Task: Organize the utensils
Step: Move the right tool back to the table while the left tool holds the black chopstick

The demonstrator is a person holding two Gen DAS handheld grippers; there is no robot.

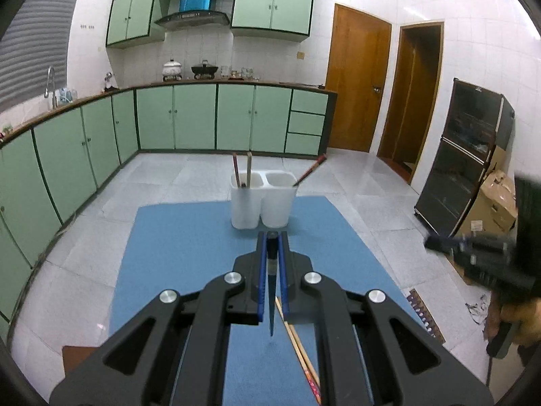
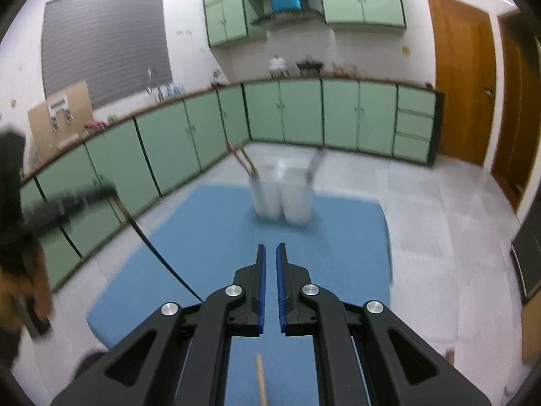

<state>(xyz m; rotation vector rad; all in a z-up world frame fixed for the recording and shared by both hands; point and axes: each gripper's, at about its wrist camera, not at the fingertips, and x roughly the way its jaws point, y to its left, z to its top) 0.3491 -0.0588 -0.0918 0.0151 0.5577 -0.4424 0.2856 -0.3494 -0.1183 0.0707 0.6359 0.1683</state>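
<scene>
The left gripper (image 1: 272, 237) has its jaws pinching a dark chopstick (image 1: 271, 291) above the table (image 1: 189, 237), while the right gripper (image 2: 271, 250) has its jaws pressed together, holding nothing.

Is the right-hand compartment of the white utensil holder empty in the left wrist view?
No: one dark chopstick leans out of the right compartment of the utensil holder.

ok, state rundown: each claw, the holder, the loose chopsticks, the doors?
left claw: shut on dark chopstick, lifted off mat
right claw: shut, empty
white holder: upright on blue mat; two sticks in left cup, one in right
wooden chopsticks: lying on mat
left wooden door: closed
right doorway: open
</scene>
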